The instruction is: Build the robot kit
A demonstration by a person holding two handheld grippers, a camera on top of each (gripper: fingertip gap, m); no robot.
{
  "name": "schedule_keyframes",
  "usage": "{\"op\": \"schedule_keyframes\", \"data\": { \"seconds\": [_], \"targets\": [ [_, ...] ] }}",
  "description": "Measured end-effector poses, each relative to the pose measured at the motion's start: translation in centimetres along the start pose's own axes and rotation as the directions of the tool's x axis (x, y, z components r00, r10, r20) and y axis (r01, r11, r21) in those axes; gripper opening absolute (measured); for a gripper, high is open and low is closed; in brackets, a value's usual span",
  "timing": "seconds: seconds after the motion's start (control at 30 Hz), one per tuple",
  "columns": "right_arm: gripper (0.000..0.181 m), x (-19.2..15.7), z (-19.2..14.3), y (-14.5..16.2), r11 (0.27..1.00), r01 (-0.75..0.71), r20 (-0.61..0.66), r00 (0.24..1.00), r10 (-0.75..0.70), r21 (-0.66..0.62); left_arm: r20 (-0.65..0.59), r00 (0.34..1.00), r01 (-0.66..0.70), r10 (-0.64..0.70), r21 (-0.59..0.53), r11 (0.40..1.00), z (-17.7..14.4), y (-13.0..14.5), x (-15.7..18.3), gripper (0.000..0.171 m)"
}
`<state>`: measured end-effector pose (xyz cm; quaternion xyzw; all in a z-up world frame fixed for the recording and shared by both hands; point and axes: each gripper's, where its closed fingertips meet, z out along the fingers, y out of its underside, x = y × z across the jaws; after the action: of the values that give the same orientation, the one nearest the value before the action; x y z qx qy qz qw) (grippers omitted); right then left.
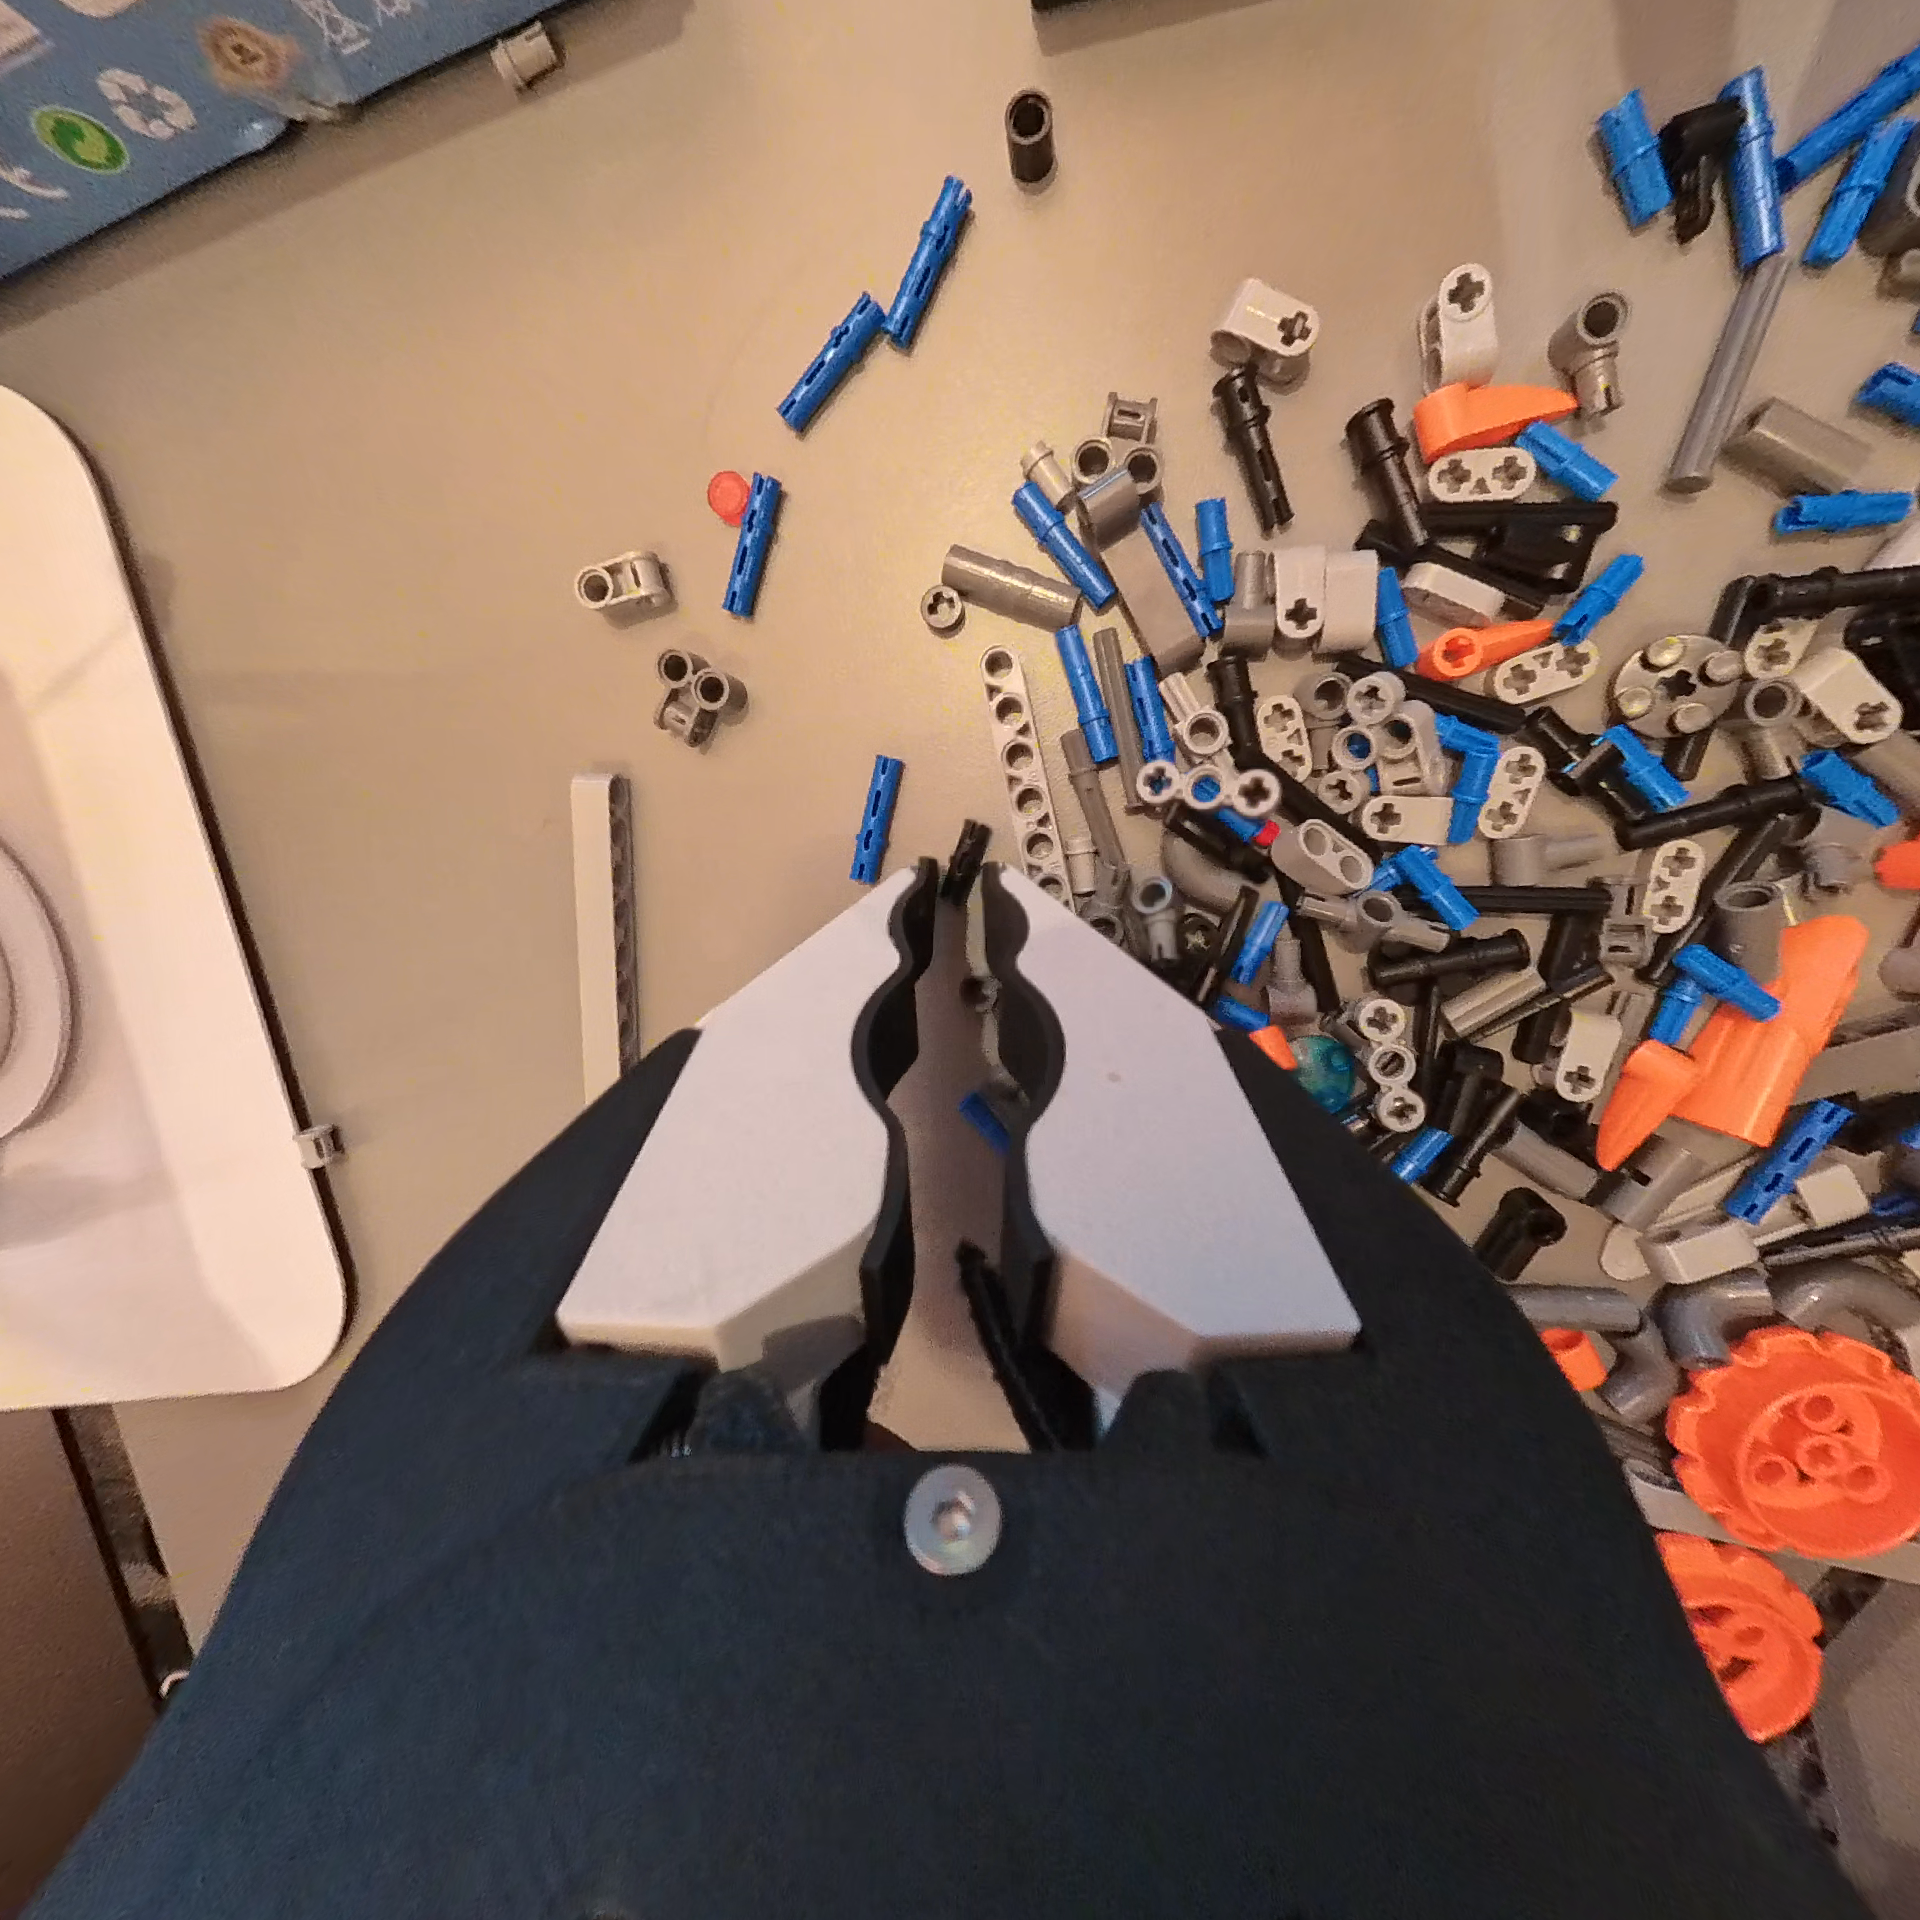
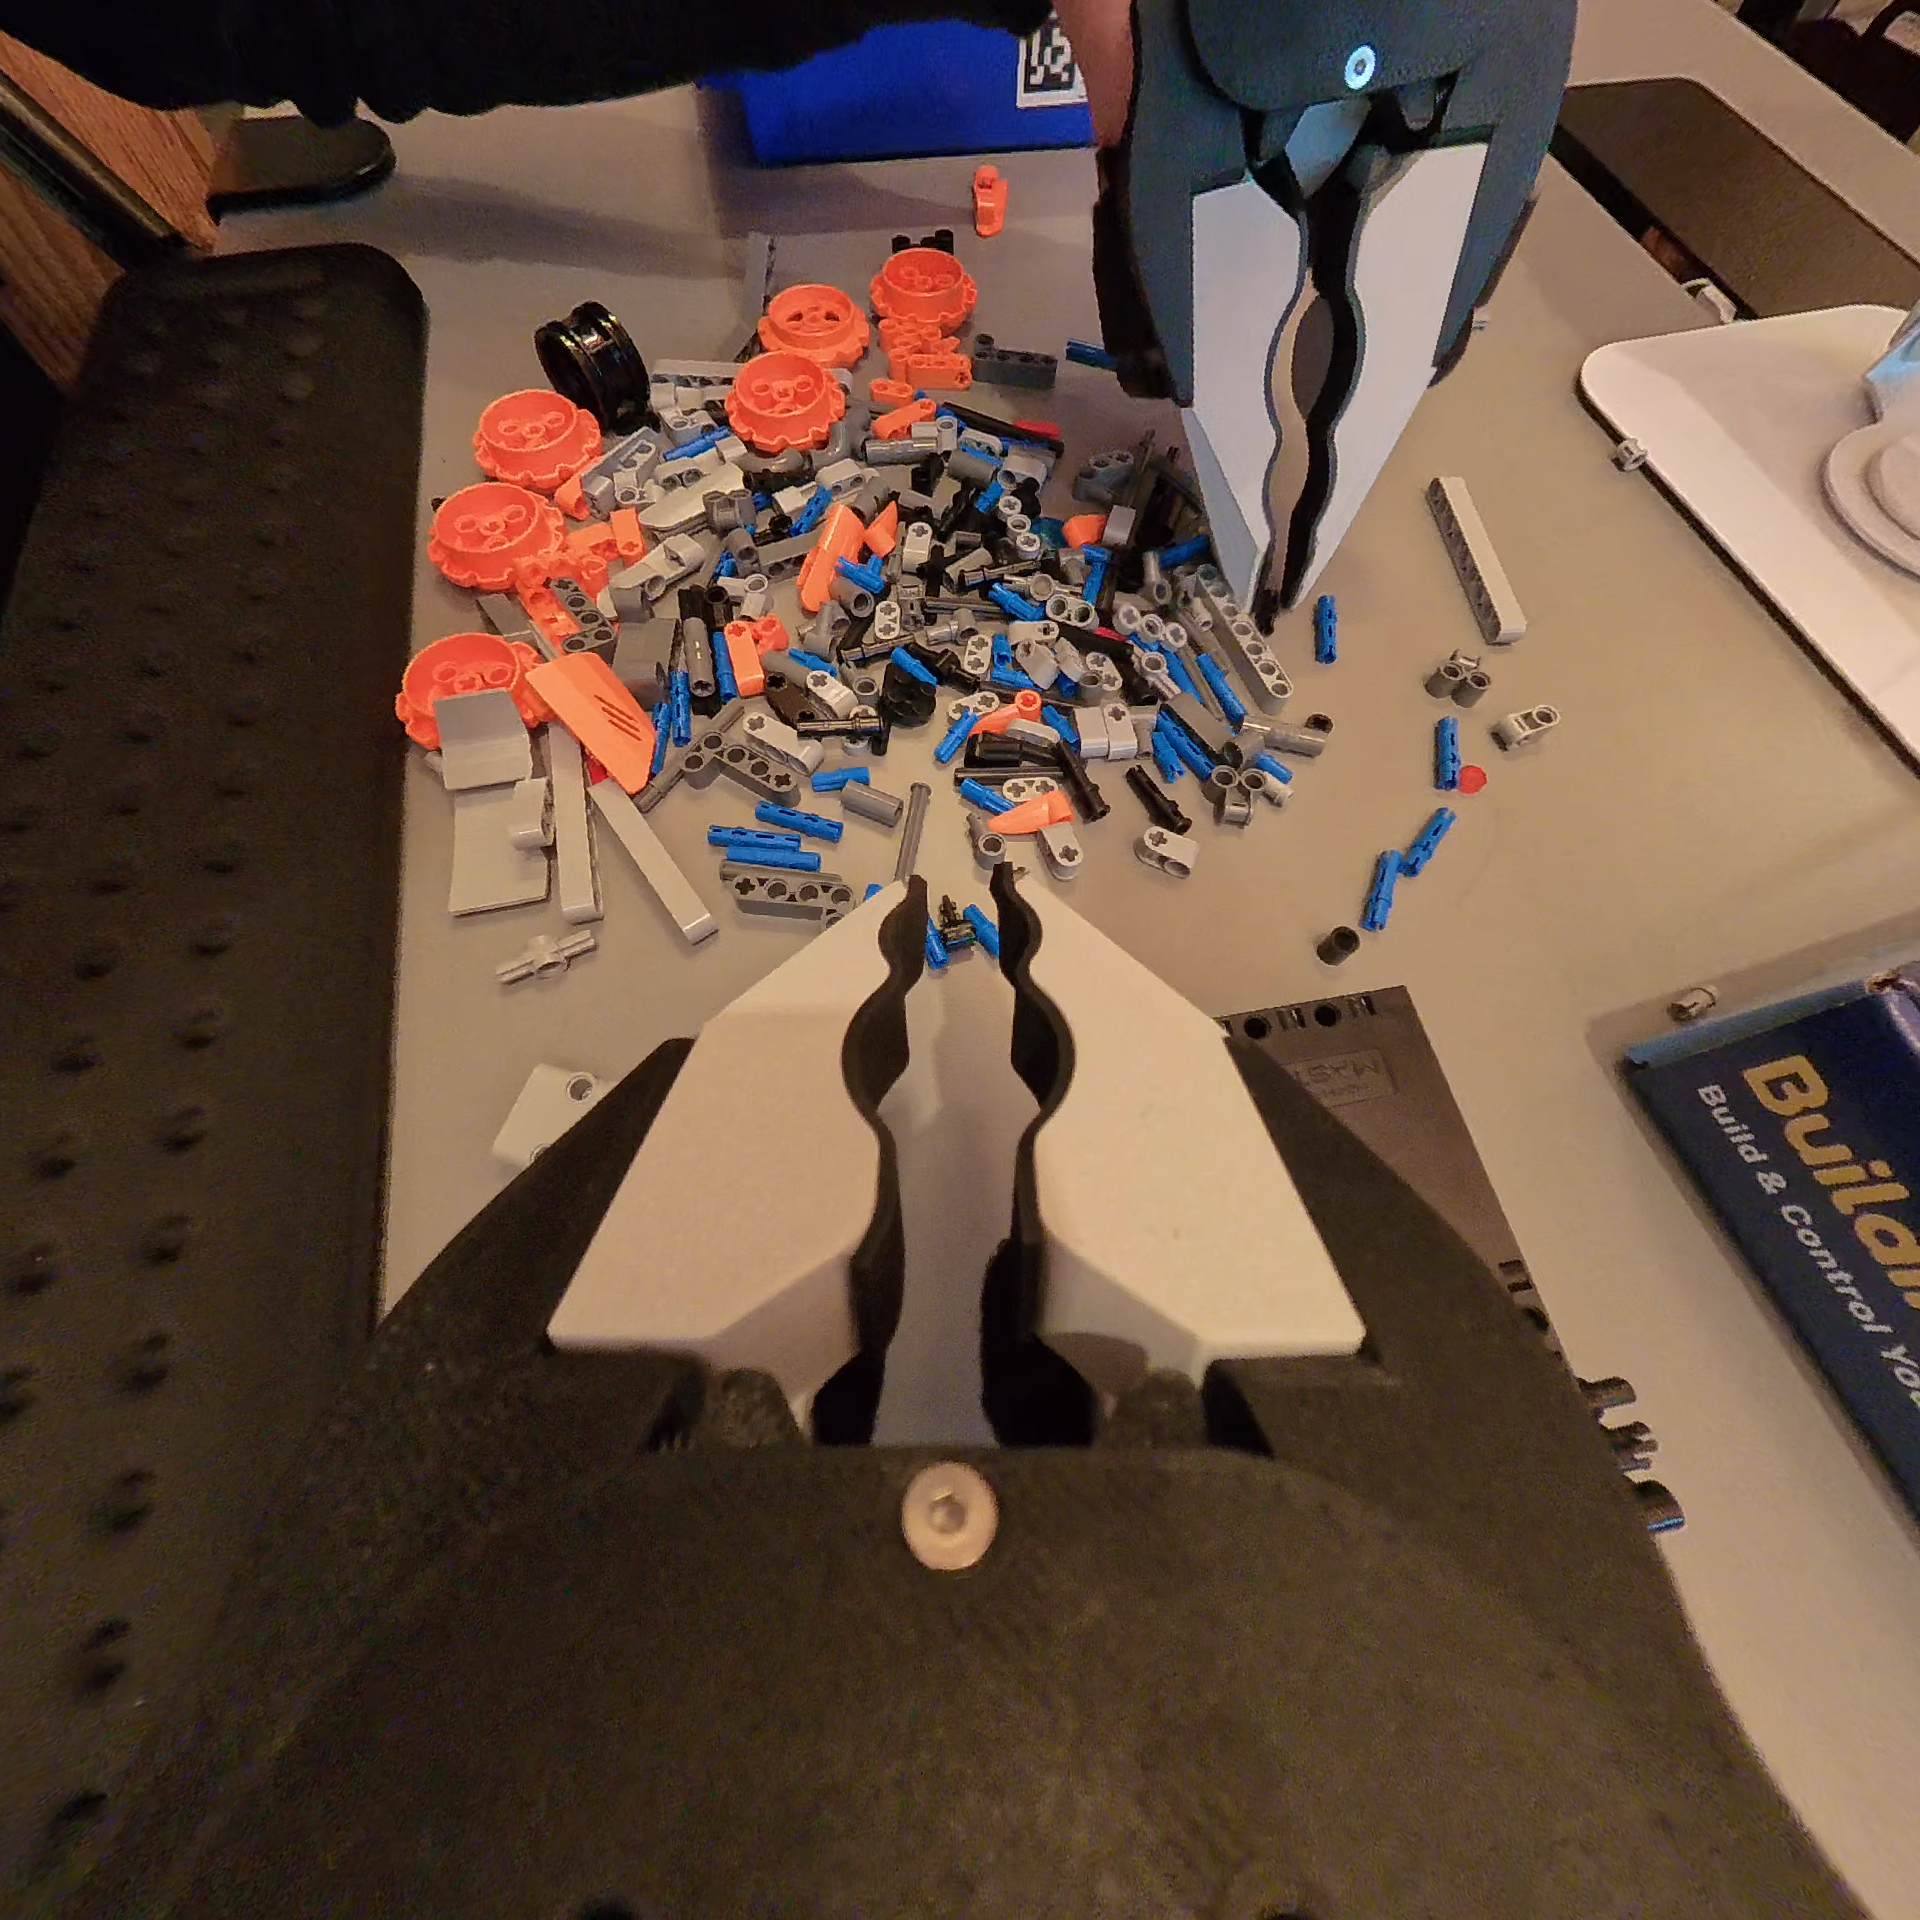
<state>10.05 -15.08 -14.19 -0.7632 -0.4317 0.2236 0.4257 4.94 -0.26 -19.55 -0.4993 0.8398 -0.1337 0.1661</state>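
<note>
Small black plastic connector pin [image 1: 962, 858] sat clamped in the left gripper [image 1: 958, 873]; right gripper [image 2: 956, 891] hovered apart above the grey tabletop [image 2: 1558, 883].

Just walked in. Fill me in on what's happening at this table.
A person works two handheld grippers over a pile of plastic building pieces on a grey table. The left gripper is shut on a small black pin at the pile's edge. The right gripper is open and holds nothing, its tips over a blue pin on the near side.
</note>
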Motion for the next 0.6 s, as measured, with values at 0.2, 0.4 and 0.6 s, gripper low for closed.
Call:
{"op": "schedule_keyframes", "data": {
  "seconds": [0.2, 0.4, 0.6],
  "targets": [
    [0.012, 0.4, -0.2, 0.1, 1.0, -0.007, -0.014, 1.0, 0.007, 0.001, 0.001, 1.0, 0.014, -0.014, 0.004, 1.0, 0.1, -0.1, 0.0, 0.003],
    [0.011, 2.4, -2.5, -2.3, 0.986, -0.073, -0.11, 0.99, 0.091, 0.15, 0.159, 0.984, 0.041, -0.074, 0.202, 0.978, -4.2, -3.5, -0.5, 0.002],
    [0.021, 1.0, -3.7, -6.5, 0.963, 0.019, -0.216, 0.975, 0.041, 0.268, 0.032, 0.999, 0.02, -0.039, 0.442, 0.897, -7.7, -10.4, 7.4, 0.001]
  ]
}}
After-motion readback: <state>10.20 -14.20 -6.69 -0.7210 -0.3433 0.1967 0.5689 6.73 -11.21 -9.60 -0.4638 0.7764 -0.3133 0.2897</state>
